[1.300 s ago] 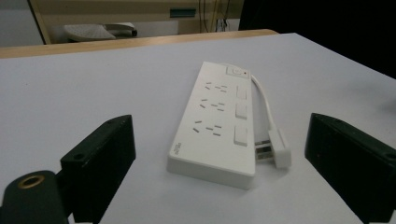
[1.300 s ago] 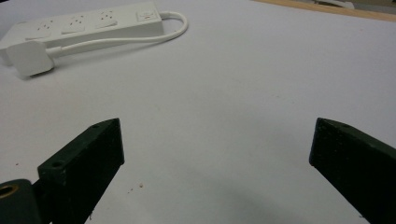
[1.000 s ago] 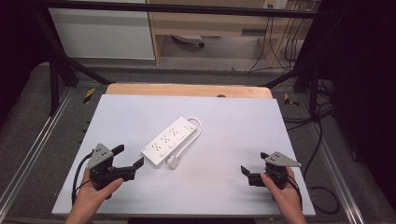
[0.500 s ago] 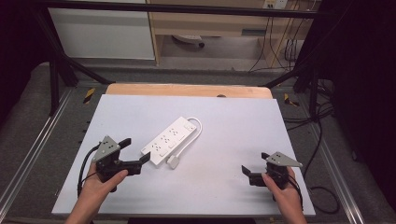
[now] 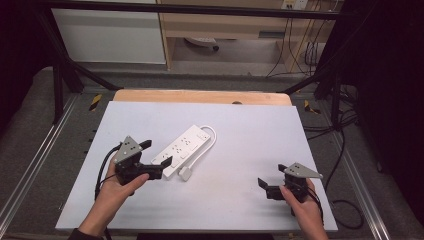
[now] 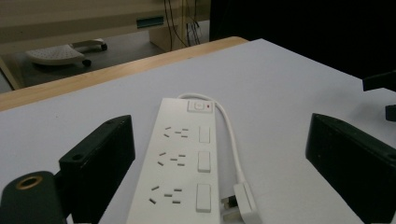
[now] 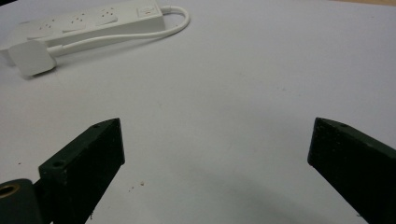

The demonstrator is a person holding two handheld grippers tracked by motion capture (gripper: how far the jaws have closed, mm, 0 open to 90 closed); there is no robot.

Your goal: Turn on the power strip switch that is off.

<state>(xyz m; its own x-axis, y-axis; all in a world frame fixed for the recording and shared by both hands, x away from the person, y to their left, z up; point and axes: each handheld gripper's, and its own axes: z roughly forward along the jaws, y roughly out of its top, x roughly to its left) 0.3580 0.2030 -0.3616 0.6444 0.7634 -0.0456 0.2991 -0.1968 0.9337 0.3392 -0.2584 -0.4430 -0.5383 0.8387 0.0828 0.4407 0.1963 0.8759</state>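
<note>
Approach step, judged from the pose: the left gripper [image 5: 159, 156] is aimed along the strip [image 5: 184, 148], jaws spread wide and nothing grasped. In the left gripper view the strip [image 6: 182, 161] is seen lying flat on the table [image 6: 289, 93], its near end between the two black jaws but touched by neither. The plug [image 6: 240, 207] lies just beside that end, nearer the right-hand jaw, and the cord [image 6: 229, 135] is looped back from the plug to the far end, where a switch [image 6: 200, 106] with a red mark is set.

Next move, as a judgement: the jaws would have to be brought forward to straddle the strip's width, or turned toward the plug, before closing. The plug and cord lie close enough to be caught by mistake.

Materials: the strip is a long, flat, rigid bar of smooth white plastic with three sockets, each paired with a rocker. The cord is thin, white and pliant. The plug is a rounded white block with metal pins. The table top is matt and pale, with a wooden edge beyond.

The right gripper [image 5: 264, 186] is held low near the table's front, well apart from the strip [image 7: 88, 23], jaws likewise released and empty.
</note>
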